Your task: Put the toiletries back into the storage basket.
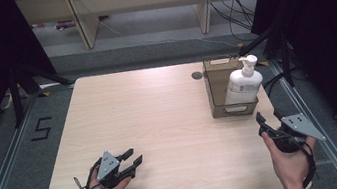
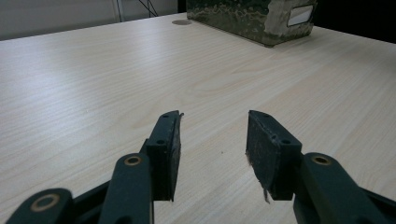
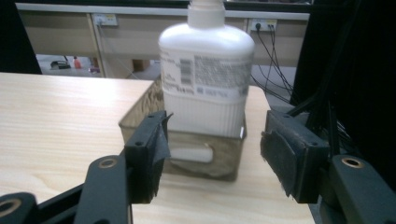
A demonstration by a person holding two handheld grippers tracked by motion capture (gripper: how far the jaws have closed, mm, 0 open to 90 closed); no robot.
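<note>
Item one, nearest: the left gripper (image 1: 133,159), which we are holding low over the near left part of the table (image 1: 150,122). Its jaws are standing apart with nothing but bare wood between them, well away from the work.

Item two: the right gripper (image 1: 267,119), which we are holding at the near right edge of the table. Its jaws are gaping wide, holding nothing, and aiming straight at the next two items, just short of them.

Item three: the box (image 3: 187,154), a brown open-topped container with a label window on its near face, sitting toward the far right of the table.

Item four: the pump bottle (image 3: 205,84), white, with a printed label, standing inside the near end of the box and rising well above its rim.

Handling note, as we judge it: we are lining up for a grasp on the bottle. We are best served by raising the right gripper above the box rim, closing on the ribbed body rather than the pump head, and lifting straight up so the base is clearing the walls.

Orientation: the bottle's long axis is running vertically, the pump (image 1: 249,63) topmost. In the high view its nozzle is pointing right.
</note>
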